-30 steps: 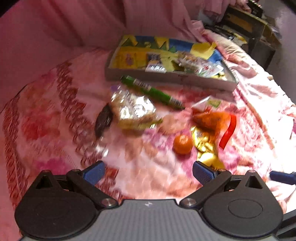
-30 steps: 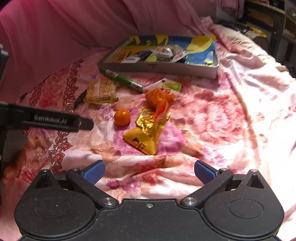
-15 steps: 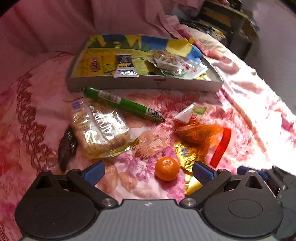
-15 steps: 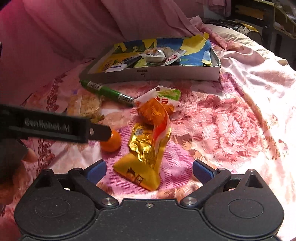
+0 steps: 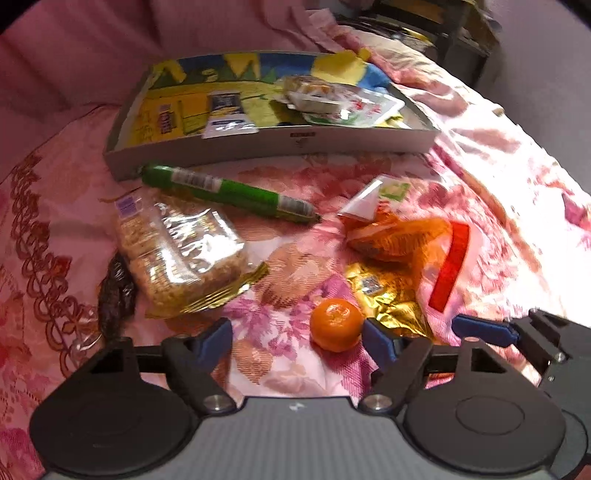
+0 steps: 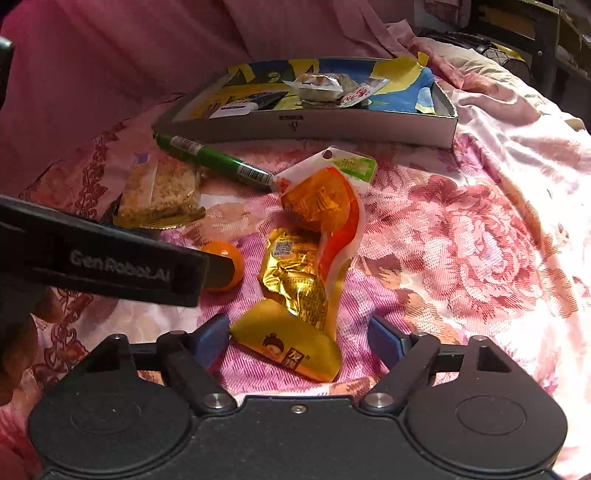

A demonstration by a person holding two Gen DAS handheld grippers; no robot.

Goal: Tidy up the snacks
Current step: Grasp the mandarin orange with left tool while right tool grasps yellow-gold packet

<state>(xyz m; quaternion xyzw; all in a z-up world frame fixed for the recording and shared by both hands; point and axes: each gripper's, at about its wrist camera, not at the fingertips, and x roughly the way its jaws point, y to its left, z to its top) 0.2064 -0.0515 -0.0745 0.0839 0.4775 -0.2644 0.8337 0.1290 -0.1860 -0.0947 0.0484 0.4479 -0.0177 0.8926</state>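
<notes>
A: Is anything blocking the way to the box [image 6: 369,127]?
B: The green tube [image 6: 214,160] is lying along its front wall, and the orange packet [image 6: 321,206] and gold packet [image 6: 295,280] are crowding the middle.
A: And on the right?
B: Bare bedspread [image 6: 480,240] is lying open there, reaching right up to the box.

A pink bedspread [image 6: 461,236] printed with large rose flowers fills most of both views, rumpled toward the right edge. Plain pink fabric [image 6: 110,55] in soft folds rises behind it across the upper left. In the upper right corner stands dark furniture [image 6: 546,33] with yellow things on it. Bright light washes out the bedspread at the right edge of the left wrist view
</notes>
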